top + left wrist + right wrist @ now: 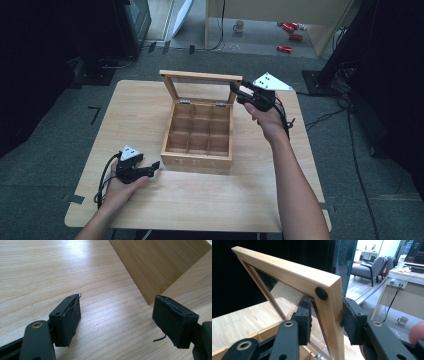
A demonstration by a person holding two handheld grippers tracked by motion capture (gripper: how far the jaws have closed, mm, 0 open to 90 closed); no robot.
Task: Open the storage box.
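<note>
The tea box was set at the middle of the table, its compartments seen bare. Its glass lid was stood up at the box's far edge, and the lid's side rail was clamped by the right gripper. The left gripper, jaws apart on nothing, was rested just beside the box's near left corner.

Counting what we see at the table

We count one wooden tea box with one glass-paned lid raised, and nine compartments inside it, three rows of three. We count two grippers, the left gripper and the right gripper, each with two black jaws and each carrying one grey three-cornered plate. One table bears it all. On the floor beyond we count one mug and about four red objects, too small to name.
</note>
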